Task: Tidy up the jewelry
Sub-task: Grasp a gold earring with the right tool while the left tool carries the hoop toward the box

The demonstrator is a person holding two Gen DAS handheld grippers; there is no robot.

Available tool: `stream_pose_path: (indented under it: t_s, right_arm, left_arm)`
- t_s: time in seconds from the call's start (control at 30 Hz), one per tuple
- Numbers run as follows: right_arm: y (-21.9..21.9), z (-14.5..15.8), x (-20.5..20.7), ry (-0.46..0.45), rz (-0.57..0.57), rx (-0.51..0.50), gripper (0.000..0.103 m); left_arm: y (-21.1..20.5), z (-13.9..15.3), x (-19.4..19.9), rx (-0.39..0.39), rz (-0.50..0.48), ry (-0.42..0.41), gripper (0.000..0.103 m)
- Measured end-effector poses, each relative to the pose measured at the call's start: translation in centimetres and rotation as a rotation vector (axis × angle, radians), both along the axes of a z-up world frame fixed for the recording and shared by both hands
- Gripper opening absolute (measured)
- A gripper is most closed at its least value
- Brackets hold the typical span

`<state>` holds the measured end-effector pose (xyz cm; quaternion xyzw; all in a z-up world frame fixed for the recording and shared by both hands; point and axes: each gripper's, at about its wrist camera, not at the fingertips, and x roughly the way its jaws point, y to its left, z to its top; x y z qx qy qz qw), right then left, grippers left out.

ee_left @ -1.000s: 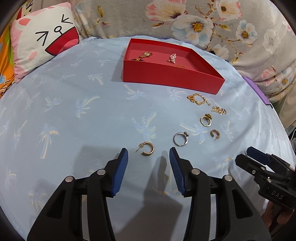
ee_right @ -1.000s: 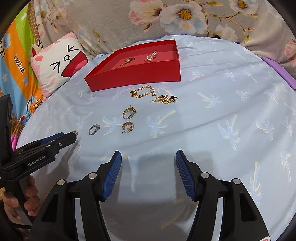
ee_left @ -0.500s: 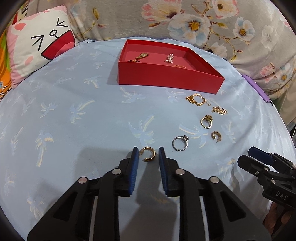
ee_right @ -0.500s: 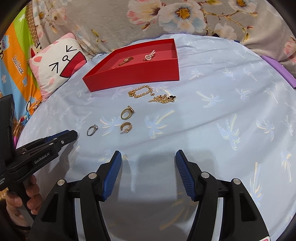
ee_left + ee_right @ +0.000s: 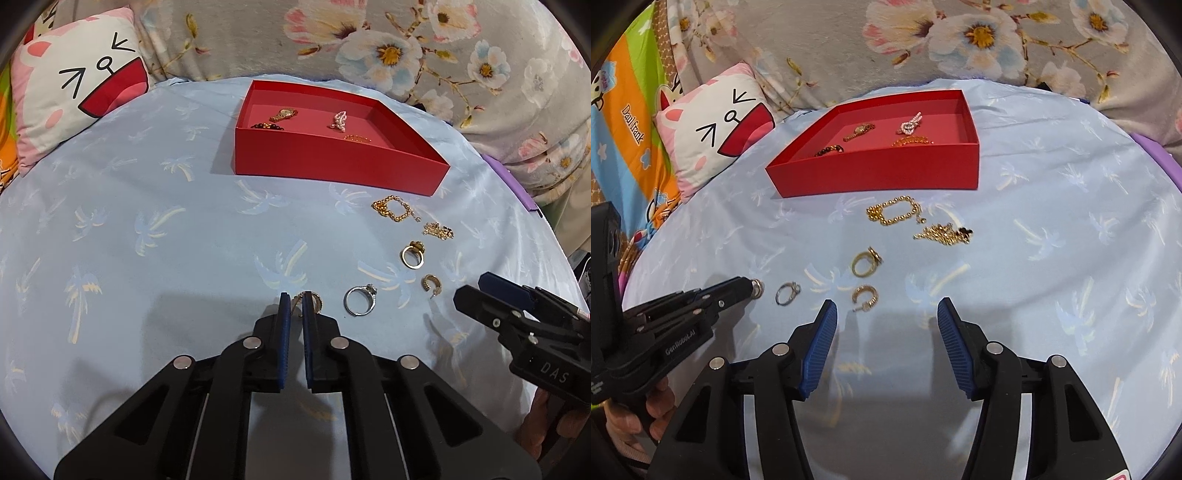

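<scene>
Gold hoop earring sits pinched between the blue pads of the left gripper, whose jaws have just closed down to a narrow slit on it, the tips resting on the pale blue palm-print sheet. Just to the right of that gripper lies a silver ring with a small stone, flat on the sheet. Further right and a little ahead are a smaller gold hoop earring and a gold ring, then a bunched gold chain and a gold bead bracelet laid in a loop. Beyond these, straight ahead of the left gripper, stands an open red tray that holds a gold watch, a pearl piece, a dark bead bracelet and a gold chain. The right gripper hovers with its jaws about half open and nothing between them; the jaws have just narrowed a little. The smaller hoop earring lies just ahead of its left pad. A white and pink cartoon cushion lies far to the left beyond the tray, and a grey floral blanket runs along the back.
</scene>
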<state>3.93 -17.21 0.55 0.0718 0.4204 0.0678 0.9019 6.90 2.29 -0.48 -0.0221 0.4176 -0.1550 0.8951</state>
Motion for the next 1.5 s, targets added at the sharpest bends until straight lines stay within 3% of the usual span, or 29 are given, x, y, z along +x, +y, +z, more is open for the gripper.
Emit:
stream_pose_path:
  t_s: [0.53,0.67,0.7,0.97,1.13,1.5]
  right_arm:
    - [0.1,-0.1,-0.2,0.004,-0.003,0.012,0.055]
    - [0.1,-0.1,-0.2,0.001,-0.001,0.018,0.055]
    - [0.1,-0.1,-0.2,0.002,-0.001,0.018,0.055]
    - [0.0,-0.2,-0.2,0.003,-0.003,0.022,0.055]
    - [0.1,-0.1,-0.1,0.003,-0.002,0.019,0.055]
    - [0.6,0.2,1.5,-0.009,0.009,0.004,0.055]
  left_arm:
    - [-0.1,-0.1,-0.1,-0.008,0.000,0.005,0.009]
    - [-0.2,0.3,-0.5,-0.011,0.002,-0.012,0.040]
    - [-0.4,0.4,-0.6,-0.011,-0.003,-0.019,0.041]
    - [-1.1,-0.1,0.3,0.015,-0.007,-0.003,0.036]
    - [-1.4,-0.2,0.5,0.026,-0.024,-0.006,0.018]
    - [-0.4,0.4,0.5,-0.004,0.003,-0.008,0.018]
